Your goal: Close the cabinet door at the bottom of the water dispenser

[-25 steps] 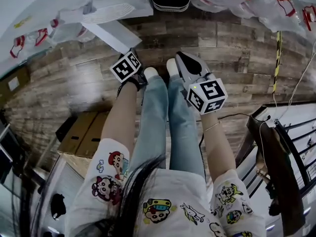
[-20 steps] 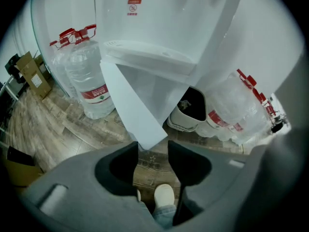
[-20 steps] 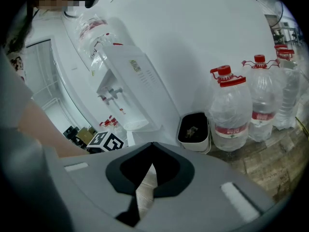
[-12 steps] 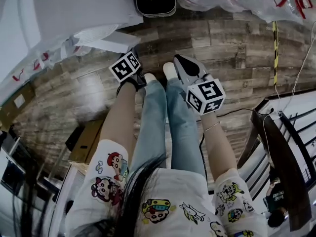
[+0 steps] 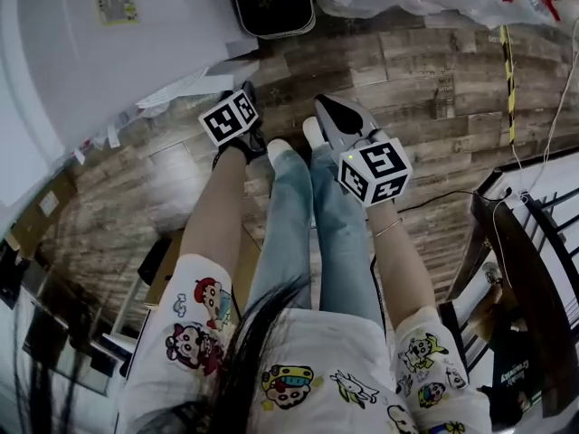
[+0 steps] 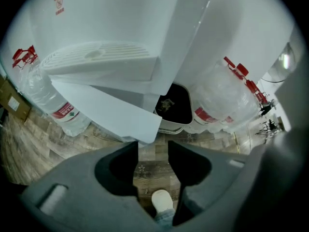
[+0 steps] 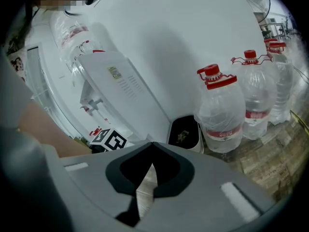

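Two grippers hover before the water dispenser [image 6: 120, 13]. The left gripper [image 6: 153, 151] has its jaws apart and empty; the right gripper [image 7: 152, 146] has its jaws closed on nothing. At the dispenser's bottom the cabinet door [image 6: 106, 112] stands open, just beyond the left jaws.

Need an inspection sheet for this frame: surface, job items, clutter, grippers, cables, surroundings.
Surface: wood-plank floor; no table seen.
Job's things: water dispenser; its bottom cabinet door stands swung open, no gripper on it.
Clutter: black bin and capped water bottles beside the dispenser.
Grippers: left gripper jaws apart, empty, just below the door's corner; right gripper jaws together, empty.
Cables: black cable on the floor at the person's right.
Surroundings: cardboard box left of the dispenser; dark metal rack at far right.
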`<move>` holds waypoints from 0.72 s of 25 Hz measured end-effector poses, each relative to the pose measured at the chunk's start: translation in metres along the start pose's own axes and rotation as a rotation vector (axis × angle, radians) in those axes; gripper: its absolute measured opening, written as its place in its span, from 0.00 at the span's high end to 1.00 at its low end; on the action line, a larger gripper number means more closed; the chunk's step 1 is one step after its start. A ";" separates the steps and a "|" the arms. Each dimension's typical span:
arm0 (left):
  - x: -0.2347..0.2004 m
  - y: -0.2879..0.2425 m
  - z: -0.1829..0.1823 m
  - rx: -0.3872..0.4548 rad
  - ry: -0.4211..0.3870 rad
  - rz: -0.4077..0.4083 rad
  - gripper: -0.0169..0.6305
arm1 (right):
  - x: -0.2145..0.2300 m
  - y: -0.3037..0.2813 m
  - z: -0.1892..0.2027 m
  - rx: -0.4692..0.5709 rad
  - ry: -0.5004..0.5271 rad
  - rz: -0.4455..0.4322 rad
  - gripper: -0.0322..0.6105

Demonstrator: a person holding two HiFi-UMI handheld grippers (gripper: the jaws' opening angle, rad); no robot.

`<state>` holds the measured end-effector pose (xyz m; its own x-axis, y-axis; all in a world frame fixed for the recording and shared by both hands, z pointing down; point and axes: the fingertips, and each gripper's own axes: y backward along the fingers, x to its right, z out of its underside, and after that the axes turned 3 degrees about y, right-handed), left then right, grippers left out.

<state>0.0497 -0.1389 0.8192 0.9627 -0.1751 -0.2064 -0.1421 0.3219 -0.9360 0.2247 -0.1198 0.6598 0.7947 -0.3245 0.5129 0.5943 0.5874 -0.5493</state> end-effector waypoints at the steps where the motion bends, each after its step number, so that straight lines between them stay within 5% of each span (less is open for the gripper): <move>1: 0.003 -0.002 -0.003 -0.002 -0.017 0.008 0.68 | 0.002 0.000 0.000 0.000 -0.007 0.006 0.93; 5: 0.011 -0.012 -0.019 -0.012 -0.084 0.038 0.68 | 0.007 -0.003 0.000 0.002 -0.026 0.018 0.93; 18: 0.028 -0.030 -0.041 -0.003 -0.127 0.077 0.66 | 0.020 -0.006 -0.004 -0.001 -0.036 0.018 0.93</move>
<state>0.0716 -0.1917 0.8297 0.9703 -0.0312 -0.2399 -0.2169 0.3273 -0.9197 0.2374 -0.1326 0.6707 0.8004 -0.2872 0.5262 0.5802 0.5922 -0.5592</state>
